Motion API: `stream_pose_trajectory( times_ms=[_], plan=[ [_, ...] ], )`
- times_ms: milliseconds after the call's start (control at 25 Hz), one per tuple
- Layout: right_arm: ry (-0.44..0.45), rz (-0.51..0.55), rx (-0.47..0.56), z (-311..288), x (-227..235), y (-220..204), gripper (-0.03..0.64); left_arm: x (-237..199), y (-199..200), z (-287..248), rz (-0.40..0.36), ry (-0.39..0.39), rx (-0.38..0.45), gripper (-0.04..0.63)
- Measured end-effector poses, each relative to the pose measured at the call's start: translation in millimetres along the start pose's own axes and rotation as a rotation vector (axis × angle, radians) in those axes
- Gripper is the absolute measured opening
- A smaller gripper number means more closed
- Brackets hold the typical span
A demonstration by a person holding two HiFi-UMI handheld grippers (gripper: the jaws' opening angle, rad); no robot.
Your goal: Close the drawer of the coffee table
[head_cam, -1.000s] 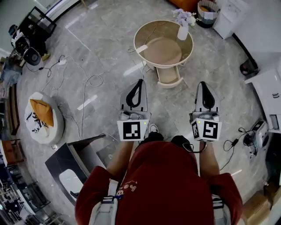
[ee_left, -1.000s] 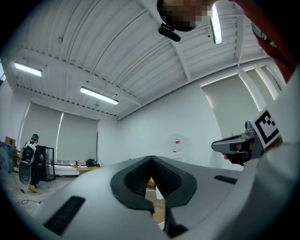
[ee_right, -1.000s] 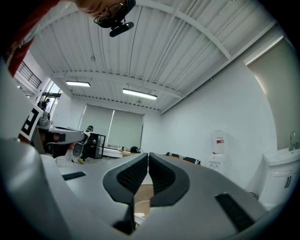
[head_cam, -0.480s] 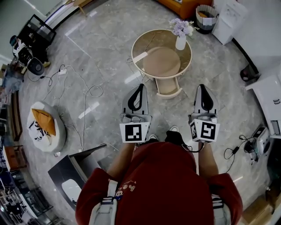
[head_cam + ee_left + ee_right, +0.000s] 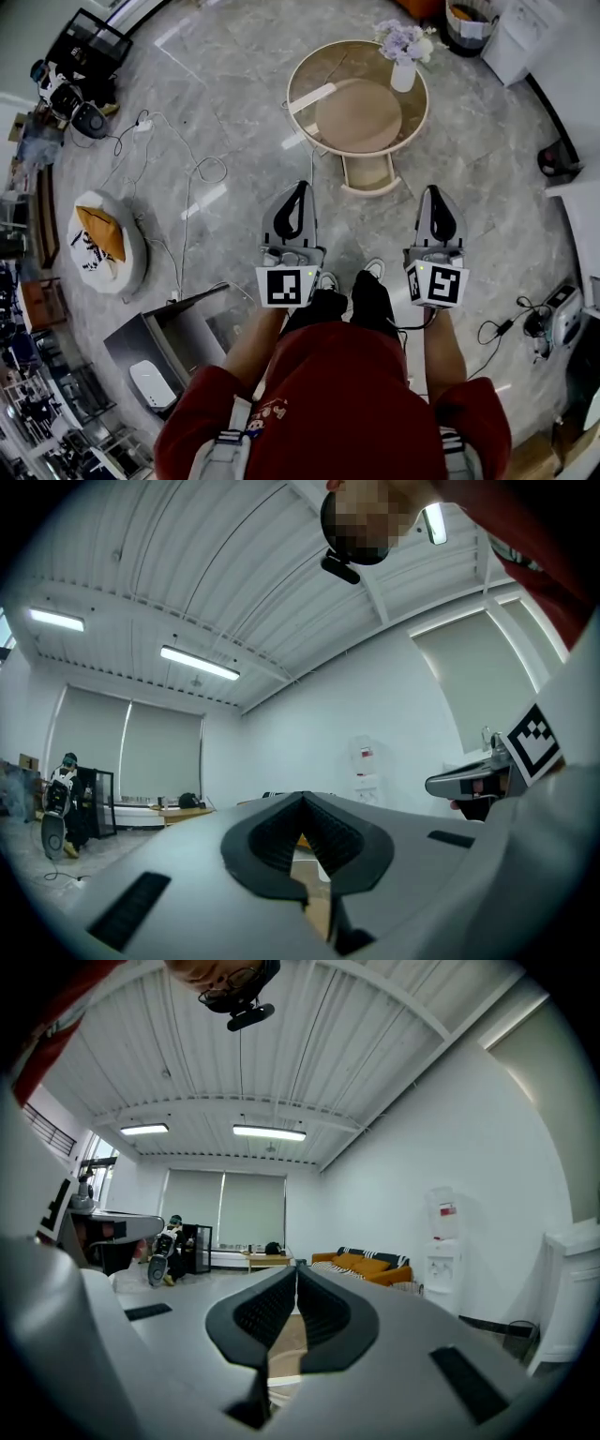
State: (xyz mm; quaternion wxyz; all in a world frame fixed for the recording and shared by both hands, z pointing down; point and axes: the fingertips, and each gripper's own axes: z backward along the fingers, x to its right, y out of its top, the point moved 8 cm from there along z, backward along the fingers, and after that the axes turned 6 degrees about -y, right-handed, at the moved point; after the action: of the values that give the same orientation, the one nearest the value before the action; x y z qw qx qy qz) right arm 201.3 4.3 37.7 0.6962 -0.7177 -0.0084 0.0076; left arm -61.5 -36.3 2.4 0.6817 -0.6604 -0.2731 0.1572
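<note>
The round coffee table (image 5: 309, 58) with a glass top stands ahead of me in the head view. Its wooden drawer (image 5: 367, 173) is pulled out towards me. A white vase of flowers (image 5: 404, 67) stands on the table's far right edge. My left gripper (image 5: 302, 187) is held level, short of the table and left of the drawer, with its jaws shut and nothing between them. My right gripper (image 5: 437, 190) hangs to the right of the drawer, also shut and holding nothing. In the gripper views the left gripper (image 5: 303, 797) and right gripper (image 5: 296, 1265) show closed tips, with pale wood behind them.
Cables (image 5: 192, 173) trail over the grey marble floor at left. A white cushion with an orange pillow (image 5: 103, 246) lies further left. A grey cabinet (image 5: 169, 342) stands beside my left leg. Black equipment (image 5: 80, 89) sits at the far left, a white device (image 5: 561, 317) at right.
The person has stepped forward, so the table looks larger and nearer. Both grippers came along with the step and stayed shut.
</note>
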Motion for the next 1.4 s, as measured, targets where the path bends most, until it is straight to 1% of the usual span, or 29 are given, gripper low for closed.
stream_pose_trajectory(
  times_ms=[120,280,360,480,600,680,720,880,1040,1200,1320,1400],
  plan=[
    [0.065,0.0,-0.036,-15.0,-3.6,-30.6,0.023,1.9,-25.6,-9.7,-0.005,0.014,0.005,0.009],
    [0.107,0.02,-0.071,-18.5,-19.2,-69.8,0.023,2.7,-67.3,-12.2,-0.018,-0.011,0.007,0.009],
    [0.102,0.031,-0.082,-22.4,-30.0,-93.1,0.023,-2.5,-93.9,-14.0,-0.017,-0.028,0.02,0.009],
    [0.052,0.014,-0.092,-27.5,-47.8,-140.9,0.023,-8.8,-149.7,-15.1,0.0,-0.056,0.025,0.009],
    [0.034,0.036,-0.091,-28.3,-61.8,-215.0,0.023,-6.7,-224.0,-14.5,0.038,-0.067,0.032,0.011],
    [0.037,0.057,-0.105,-26.7,-71.2,-274.8,0.023,-1.0,-284.6,-11.5,0.064,-0.082,0.046,0.01],
    [0.037,0.066,-0.108,-28.5,-75.0,-307.3,0.023,1.9,-318.7,-12.3,0.065,-0.087,0.055,0.01],
    [0.037,0.101,-0.114,-45.5,-82.6,-445.6,0.023,13.9,-459.6,-13.3,0.072,-0.054,0.046,0.009],
    [0.023,0.121,-0.135,-54.2,-77.0,-566.4,0.023,33.0,-579.1,-16.3,0.08,-0.021,0.05,0.01],
    [-0.023,0.127,-0.125,-63.2,-62.3,-661.7,0.023,46.6,-676.5,-25.2,0.078,0.003,0.068,0.009],
    [-0.039,0.098,-0.117,-67.3,-46.7,-725.1,0.023,57.3,-733.5,-33.8,0.06,-0.001,0.091,0.009],
    [-0.045,0.091,-0.107,-72.3,-41.2,-761.4,0.023,62.4,-769.1,-37.3,0.043,-0.006,0.088,0.01]
  ],
)
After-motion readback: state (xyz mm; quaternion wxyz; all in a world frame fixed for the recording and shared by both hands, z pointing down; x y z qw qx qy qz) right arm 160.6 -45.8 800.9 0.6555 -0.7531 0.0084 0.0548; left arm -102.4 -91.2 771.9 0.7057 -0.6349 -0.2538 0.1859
